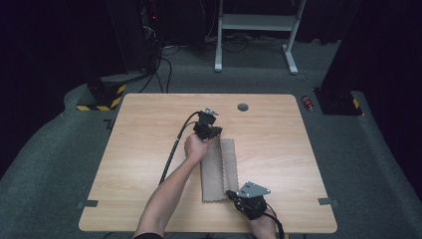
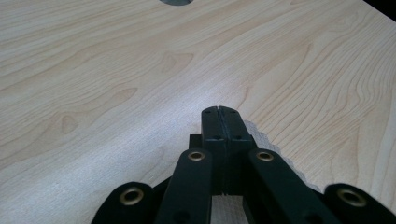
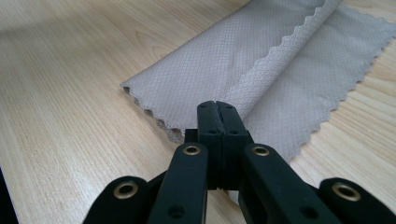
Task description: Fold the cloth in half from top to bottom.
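A beige cloth (image 1: 219,169) with scalloped edges lies folded lengthwise in the middle of the wooden table (image 1: 139,149). My left gripper (image 1: 212,135) is at the cloth's far end. In the left gripper view its jaws (image 2: 219,109) are pressed together, and the cloth's scalloped edge (image 2: 268,142) shows just beside and under them. My right gripper (image 1: 233,195) is at the cloth's near end. In the right gripper view the jaws (image 3: 217,105) are shut where the top layer's zigzag edge (image 3: 280,51) runs into them. The lower layer of the cloth (image 3: 317,79) spreads out to the right.
A round grey cable hole (image 1: 243,107) sits near the table's far edge, also seen as a cable hole (image 2: 175,1) in the left gripper view. Beyond the table stand a white desk frame (image 1: 256,30), a yellow-and-black striped base (image 1: 102,97) and a red object (image 1: 308,103) on the floor.
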`<state>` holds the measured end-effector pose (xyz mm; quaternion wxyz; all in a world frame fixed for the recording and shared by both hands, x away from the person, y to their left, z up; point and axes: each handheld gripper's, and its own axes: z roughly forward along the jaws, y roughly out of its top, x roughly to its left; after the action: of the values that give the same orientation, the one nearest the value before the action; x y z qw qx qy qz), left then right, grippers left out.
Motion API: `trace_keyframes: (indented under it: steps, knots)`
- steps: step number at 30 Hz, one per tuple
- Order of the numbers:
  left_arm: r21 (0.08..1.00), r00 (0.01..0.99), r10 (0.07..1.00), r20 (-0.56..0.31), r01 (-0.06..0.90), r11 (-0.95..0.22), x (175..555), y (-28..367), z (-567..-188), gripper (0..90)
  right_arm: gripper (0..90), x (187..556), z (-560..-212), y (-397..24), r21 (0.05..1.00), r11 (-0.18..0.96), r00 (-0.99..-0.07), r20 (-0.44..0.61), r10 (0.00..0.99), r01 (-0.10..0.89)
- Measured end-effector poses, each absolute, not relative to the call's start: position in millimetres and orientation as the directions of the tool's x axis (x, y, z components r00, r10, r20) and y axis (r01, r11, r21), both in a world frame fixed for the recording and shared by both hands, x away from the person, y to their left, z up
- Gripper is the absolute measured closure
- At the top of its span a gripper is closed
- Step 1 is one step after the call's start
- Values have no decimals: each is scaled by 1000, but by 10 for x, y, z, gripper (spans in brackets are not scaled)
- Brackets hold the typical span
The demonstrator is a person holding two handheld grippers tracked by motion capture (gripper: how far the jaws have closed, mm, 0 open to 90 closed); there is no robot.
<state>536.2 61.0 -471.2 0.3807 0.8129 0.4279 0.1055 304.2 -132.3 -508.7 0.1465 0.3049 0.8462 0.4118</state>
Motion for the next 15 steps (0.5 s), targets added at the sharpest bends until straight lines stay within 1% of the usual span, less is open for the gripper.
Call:
trace_keyframes:
  steps: [8, 15]
  knots:
    - [701, 623, 768, -152, 615, -360, 5373, 484, -4774, 900, 897, 3006, -5127, -1390, 781, 473, -762, 6, 647, 408]
    - [692, 633, 762, -132, 609, -386, 5382, 411, -4813, 900, 895, 2998, -5139, -1445, 775, 473, -751, 2, 661, 419]
